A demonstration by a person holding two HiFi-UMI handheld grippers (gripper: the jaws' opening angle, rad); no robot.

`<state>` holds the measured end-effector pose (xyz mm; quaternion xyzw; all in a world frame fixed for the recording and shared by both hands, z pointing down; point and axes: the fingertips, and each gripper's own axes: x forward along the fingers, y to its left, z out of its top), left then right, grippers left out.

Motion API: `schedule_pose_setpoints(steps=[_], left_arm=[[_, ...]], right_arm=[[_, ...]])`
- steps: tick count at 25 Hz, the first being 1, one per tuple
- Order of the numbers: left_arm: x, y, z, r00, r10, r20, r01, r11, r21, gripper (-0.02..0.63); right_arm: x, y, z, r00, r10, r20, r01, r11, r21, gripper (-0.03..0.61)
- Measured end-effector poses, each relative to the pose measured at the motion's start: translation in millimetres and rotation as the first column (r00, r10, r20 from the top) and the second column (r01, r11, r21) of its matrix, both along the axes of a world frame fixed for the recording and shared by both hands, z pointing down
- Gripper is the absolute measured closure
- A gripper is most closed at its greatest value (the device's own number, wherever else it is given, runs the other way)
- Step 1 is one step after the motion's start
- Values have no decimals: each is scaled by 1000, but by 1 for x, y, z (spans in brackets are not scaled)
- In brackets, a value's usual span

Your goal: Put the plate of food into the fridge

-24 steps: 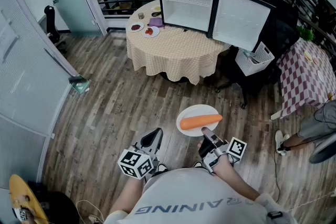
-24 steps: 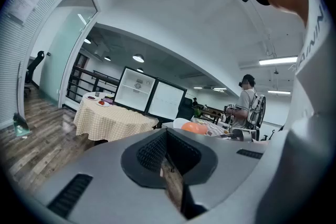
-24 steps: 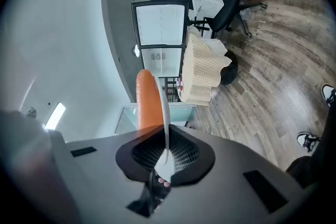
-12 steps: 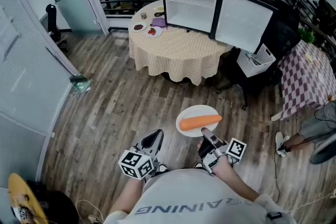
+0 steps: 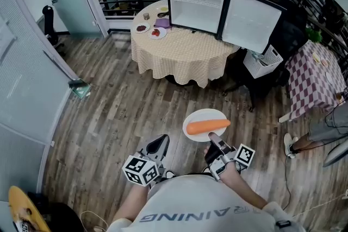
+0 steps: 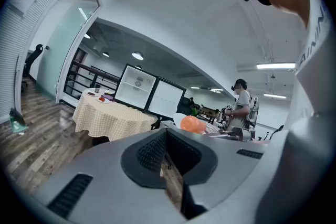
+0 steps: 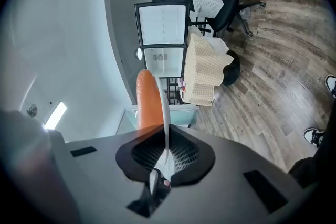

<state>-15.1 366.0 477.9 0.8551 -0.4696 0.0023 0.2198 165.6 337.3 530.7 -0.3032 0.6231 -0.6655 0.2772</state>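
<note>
Plate (image 5: 199, 116), carrot (image 5: 206, 126); shirt (image 5: 190, 213) lettering "AINING"

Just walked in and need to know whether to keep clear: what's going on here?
A person holds a round white plate with a long orange carrot, its rim clamped in the right gripper. The left gripper is shut and empty. The black white-lined fridge stands open on the round beige-clothed table across the room, plate not yet there.

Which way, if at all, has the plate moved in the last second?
No: the plate in the right gripper keeps its gap to the round table.
</note>
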Motion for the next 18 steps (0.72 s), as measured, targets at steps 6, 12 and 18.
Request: schedule_pose_setpoints(steps=[6,12,18], left_arm=[[-25,2,5,1000,19,-16,-19,1000,-3,609],[-52,-1,12,999,12,-41,-12,1000,-10,609],[-64,-8,13,998,-3,-70,3,1000,0,609]], right_arm=[[-23,5,3,1000,28,4,-28,1000,-7,543],[-42,9,1,999,38,-14,-38,999,-4,543],[-58,5,1,999,17,-27,-17,1000,-3,543]])
